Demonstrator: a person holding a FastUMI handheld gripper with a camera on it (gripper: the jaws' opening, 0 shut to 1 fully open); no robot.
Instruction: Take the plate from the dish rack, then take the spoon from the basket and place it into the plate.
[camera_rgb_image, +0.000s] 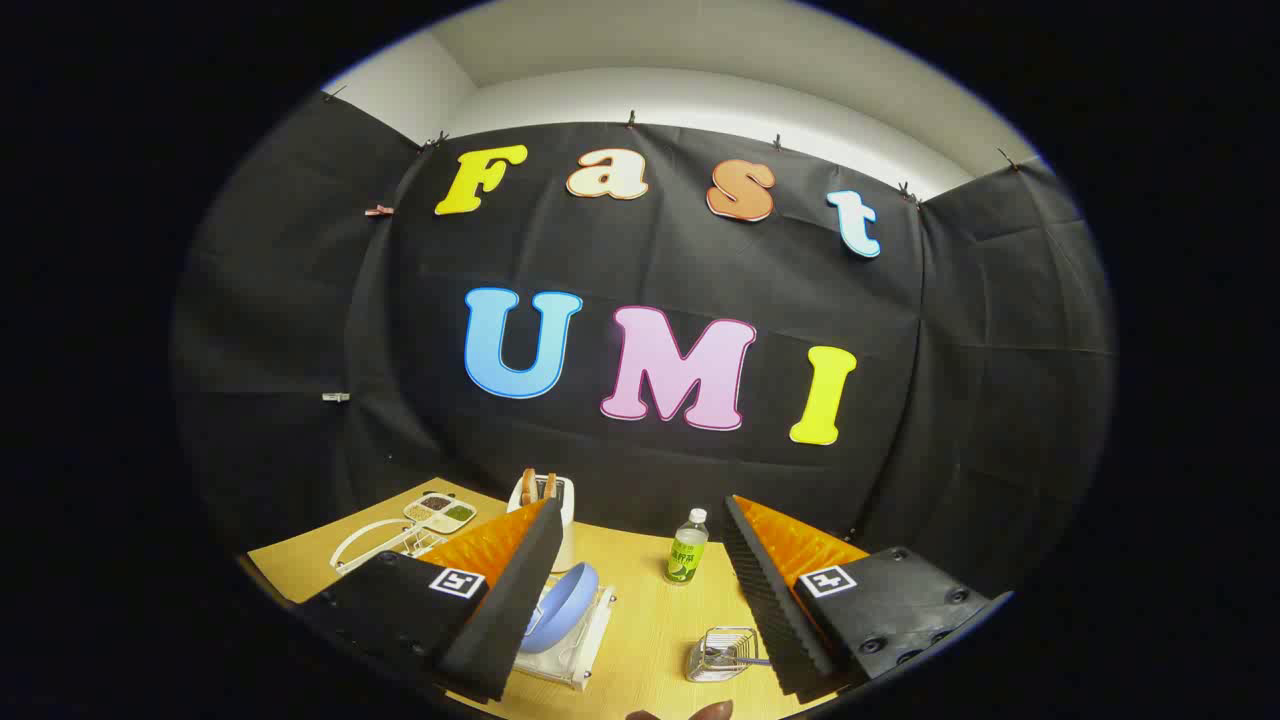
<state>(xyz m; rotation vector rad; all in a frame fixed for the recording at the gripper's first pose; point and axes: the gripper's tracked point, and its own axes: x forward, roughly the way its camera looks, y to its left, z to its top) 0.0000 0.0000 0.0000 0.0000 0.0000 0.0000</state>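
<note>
Long light wooden table (640, 640) w/ gripper (635, 600) hanging above it, fingers wide apart, nothing between them. Round blue plate (560, 606) standing tilted in white wire dish rack (575, 650), just by left finger; small clear wire basket (720, 655) w/ spoon handle (752, 661) poking out, just by right finger. Beyond fingers: white toaster (562, 510), small green-label water bottle (687, 548), white split snack tray (440, 511).

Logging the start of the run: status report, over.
Gripper open, holding nothing. Blue plate upright in white dish rack, beside one finger. Wire basket with spoon nearer the other finger. Green-labelled plastic bottle beyond, clear of both.
</note>
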